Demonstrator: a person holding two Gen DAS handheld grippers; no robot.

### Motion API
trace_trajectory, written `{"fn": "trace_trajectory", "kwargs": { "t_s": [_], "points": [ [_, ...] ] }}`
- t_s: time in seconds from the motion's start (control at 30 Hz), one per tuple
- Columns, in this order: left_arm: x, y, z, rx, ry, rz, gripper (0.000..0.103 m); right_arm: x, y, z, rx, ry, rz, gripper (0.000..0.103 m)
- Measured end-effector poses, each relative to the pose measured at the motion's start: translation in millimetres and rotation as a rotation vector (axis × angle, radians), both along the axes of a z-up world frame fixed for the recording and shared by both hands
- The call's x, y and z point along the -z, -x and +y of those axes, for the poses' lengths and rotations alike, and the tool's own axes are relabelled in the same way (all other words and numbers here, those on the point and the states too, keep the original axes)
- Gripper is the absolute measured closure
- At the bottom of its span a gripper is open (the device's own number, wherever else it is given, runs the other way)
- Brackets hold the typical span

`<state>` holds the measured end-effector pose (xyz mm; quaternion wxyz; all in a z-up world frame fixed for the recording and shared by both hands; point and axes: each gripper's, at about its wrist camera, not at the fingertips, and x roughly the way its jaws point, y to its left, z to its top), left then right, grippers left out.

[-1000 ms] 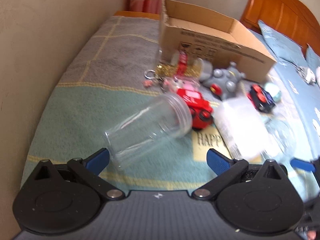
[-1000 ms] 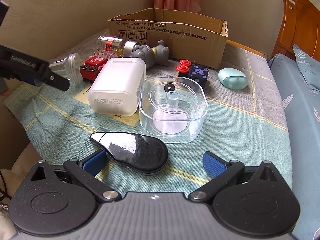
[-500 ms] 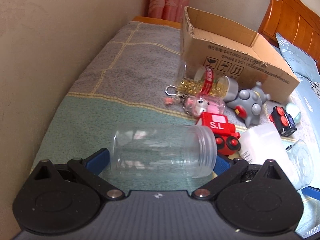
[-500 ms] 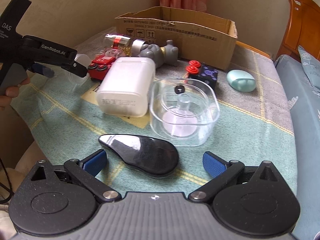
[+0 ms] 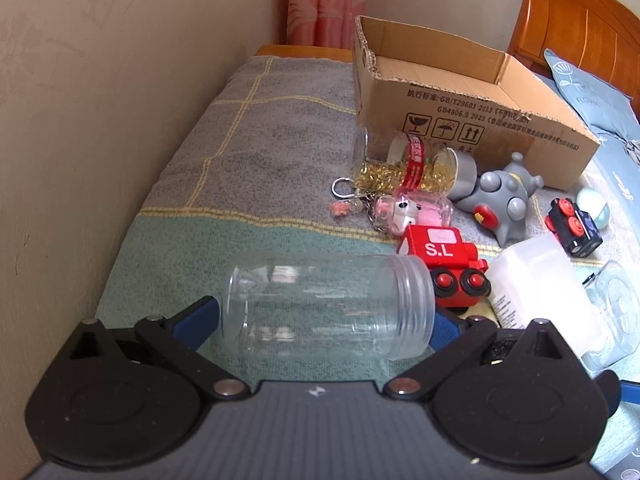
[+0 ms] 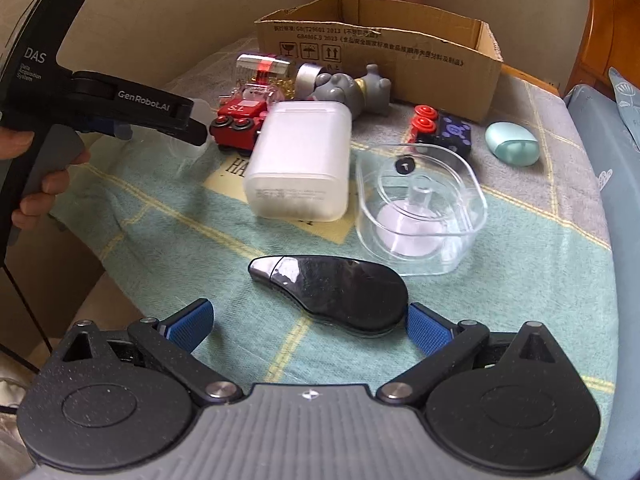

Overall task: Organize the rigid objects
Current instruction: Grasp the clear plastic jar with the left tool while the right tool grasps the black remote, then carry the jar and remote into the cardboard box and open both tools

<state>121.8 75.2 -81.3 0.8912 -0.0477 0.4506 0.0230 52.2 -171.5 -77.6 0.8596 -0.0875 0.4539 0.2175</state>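
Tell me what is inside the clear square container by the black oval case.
Inside the clear square container stands a clear central post over a whitish round base, with a small black disc at its far rim. Its underside is hidden. Nothing else shows inside.

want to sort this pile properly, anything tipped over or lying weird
Yes. The clear jar lies on its side, lidless, between the open left tongs. The glitter jar is also toppled by the cardboard box, and the grey toy lies tipped over. Nothing looks spilled or broken.
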Motion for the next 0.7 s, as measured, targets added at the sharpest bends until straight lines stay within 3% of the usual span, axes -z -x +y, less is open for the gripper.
{"fn": "trace_trajectory", "kwargs": {
  "t_s": [0.27,0.43,0.7],
  "points": [
    [2,1,7,0.008,0.028,-0.006,0.001,0,-10,27,-0.044,0.021,-0.009,0.001],
    [1,0,11,-0.002,0.033,-0.020,0.001,-1,-12,29,-0.027,0.050,-0.029,0.010],
    [-1,4,18,0.005,0.041,-0.037,0.009,-5,-10,27,-0.050,0.053,-0.032,0.010]
  ]
}}
